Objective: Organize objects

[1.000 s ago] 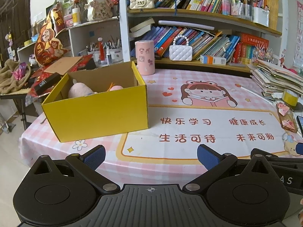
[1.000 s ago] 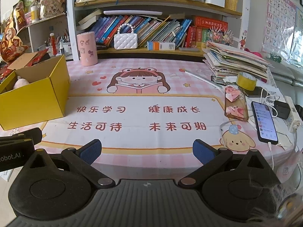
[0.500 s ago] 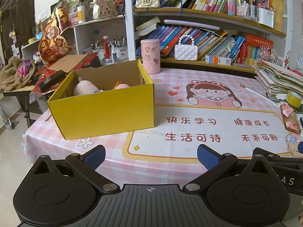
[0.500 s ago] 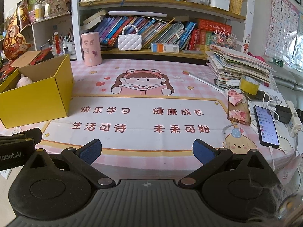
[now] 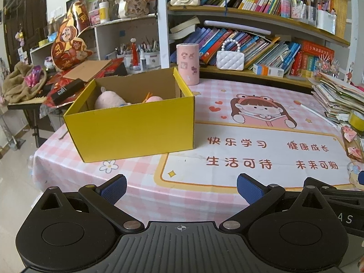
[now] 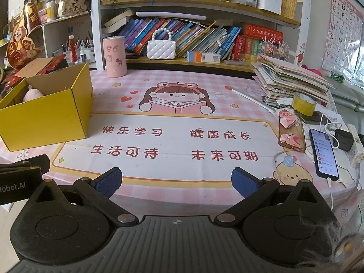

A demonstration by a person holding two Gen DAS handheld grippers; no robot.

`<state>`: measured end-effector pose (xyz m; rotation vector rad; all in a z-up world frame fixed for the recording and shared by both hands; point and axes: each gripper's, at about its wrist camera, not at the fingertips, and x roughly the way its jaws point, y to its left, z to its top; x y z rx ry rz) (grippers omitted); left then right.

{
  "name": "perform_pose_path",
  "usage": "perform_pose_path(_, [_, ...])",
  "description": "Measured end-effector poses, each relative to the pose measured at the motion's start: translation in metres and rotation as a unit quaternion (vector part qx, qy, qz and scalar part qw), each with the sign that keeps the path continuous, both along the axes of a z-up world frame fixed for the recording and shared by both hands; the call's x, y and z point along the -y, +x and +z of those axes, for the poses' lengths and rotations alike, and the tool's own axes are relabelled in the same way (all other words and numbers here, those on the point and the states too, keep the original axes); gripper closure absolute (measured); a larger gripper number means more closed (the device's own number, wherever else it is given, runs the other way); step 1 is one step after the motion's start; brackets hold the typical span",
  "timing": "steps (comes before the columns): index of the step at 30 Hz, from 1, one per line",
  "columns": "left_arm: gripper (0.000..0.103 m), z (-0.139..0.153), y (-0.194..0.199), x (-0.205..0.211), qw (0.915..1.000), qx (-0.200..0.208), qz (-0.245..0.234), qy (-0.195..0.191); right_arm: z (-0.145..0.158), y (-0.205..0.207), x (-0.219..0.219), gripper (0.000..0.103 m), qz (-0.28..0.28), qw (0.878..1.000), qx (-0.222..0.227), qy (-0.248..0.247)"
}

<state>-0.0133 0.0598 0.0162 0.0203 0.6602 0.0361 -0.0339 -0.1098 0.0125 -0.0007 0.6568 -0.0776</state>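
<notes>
A yellow cardboard box point(image 5: 134, 132) stands open on the left of the pink table; it also shows in the right wrist view point(image 6: 45, 118). A pink plush toy point(image 5: 109, 101) and something pink with orange bits point(image 5: 153, 97) lie inside it. My left gripper point(image 5: 180, 187) is open and empty, held over the table's near edge in front of the box. My right gripper point(image 6: 176, 180) is open and empty over the near edge further right. A pink cylinder holder point(image 6: 114, 56) stands at the back.
A bookshelf with a white quilted purse point(image 6: 161, 49) runs along the back. A pile of books and papers point(image 6: 293, 79), a yellow tape roll point(image 6: 303, 103), a phone case point(image 6: 291, 132), a phone point(image 6: 323, 154) and a charger cable lie at the right. The printed mat point(image 6: 175, 141) covers the middle.
Both views have risen and tilted a little, so the table and box sit lower in frame. The box and other things have not moved. Both grippers stay open.
</notes>
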Motion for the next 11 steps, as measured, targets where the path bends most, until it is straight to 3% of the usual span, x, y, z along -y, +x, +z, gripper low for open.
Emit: perform_pose_path(11, [0.0,-0.0019,0.0048,-0.0012,1.0,-0.007,0.0,-0.002,-0.0034,0.0071,-0.0025,0.0,-0.001,1.0,-0.009,-0.001])
